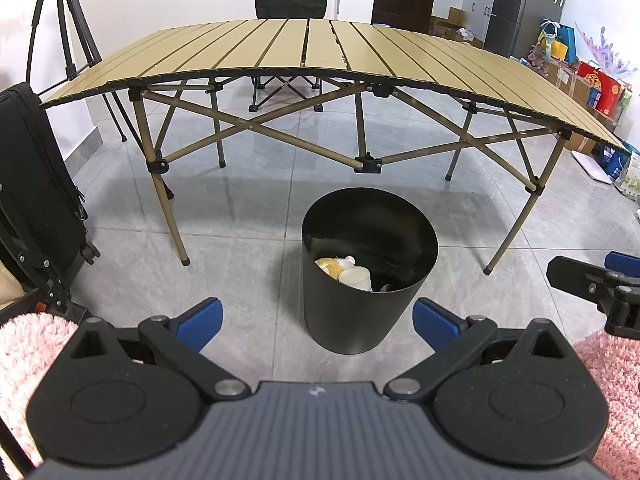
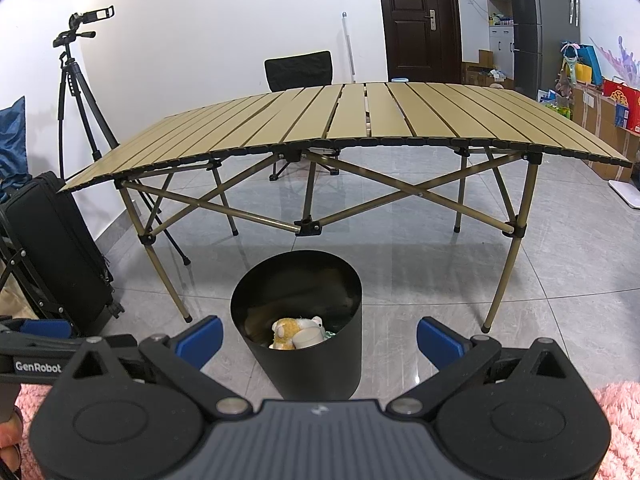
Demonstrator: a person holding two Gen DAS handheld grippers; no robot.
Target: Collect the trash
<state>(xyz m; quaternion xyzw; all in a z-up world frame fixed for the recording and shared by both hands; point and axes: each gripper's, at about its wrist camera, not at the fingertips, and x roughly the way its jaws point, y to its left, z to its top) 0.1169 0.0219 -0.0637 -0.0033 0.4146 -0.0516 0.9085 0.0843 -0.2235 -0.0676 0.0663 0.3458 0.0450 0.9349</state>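
round black metal trash bin (image 2: 298,328) dead ahead of right gripper (image 2: 319,343), low | left gripper (image 1: 318,324) offset left | both jaws spread, empty | tabletop bare, likely done

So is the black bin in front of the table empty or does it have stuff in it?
Not empty. The black bin stands upright and holds a yellow-and-white plush toy and a pale cup near its bottom.

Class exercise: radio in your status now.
Left gripper open, empty. Right gripper open, empty. Black bin on floor before table, trash inside. Nothing in the way.
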